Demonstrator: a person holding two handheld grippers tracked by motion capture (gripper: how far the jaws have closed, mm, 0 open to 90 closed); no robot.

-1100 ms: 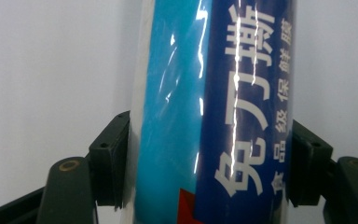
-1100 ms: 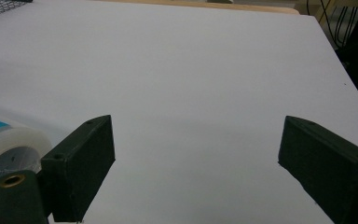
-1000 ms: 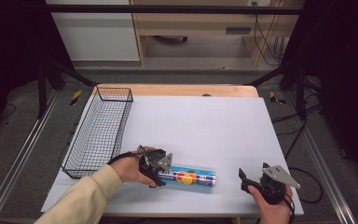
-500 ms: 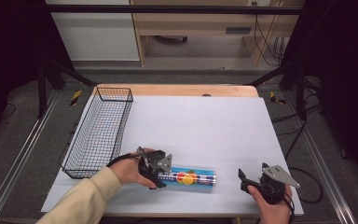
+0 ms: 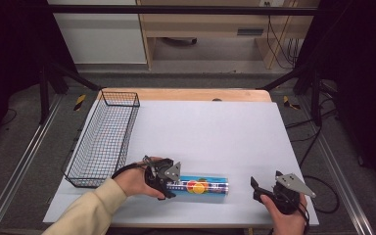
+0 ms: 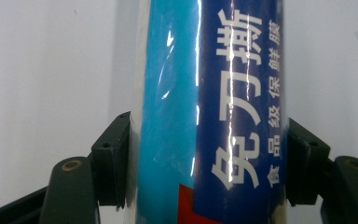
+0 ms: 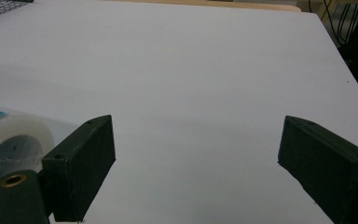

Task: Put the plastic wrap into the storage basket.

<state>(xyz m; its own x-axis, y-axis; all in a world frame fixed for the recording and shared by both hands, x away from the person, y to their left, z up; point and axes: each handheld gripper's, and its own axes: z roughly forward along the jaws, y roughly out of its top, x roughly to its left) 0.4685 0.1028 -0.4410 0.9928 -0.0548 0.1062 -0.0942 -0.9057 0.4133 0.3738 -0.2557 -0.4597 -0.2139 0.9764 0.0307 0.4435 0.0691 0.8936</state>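
lit: table (image 5: pixel 215 127) bright, surrounds dark | glare: streaks on roll (image 6: pixel 214 112) | blur: soft close-up

Grey floor (image 5: pixel 24 147) (dimly lit) behind, wooden shelving (image 5: pixel 200 29) beyond.

The only readable text stands on the cling-film roll (image 6: pixel 209 121), seen close up in the left gripper view. On its dark blue band, large white Chinese characters run lengthwise: 免刀撕. Beside them, nearer the band's edge, a line of smaller white characters reads 食品级保鲜膜. The light blue band next to it carries no print. In the high view the same roll (image 5: pixel 203 186) lies on the bench, and its lettering there is too small to make out.
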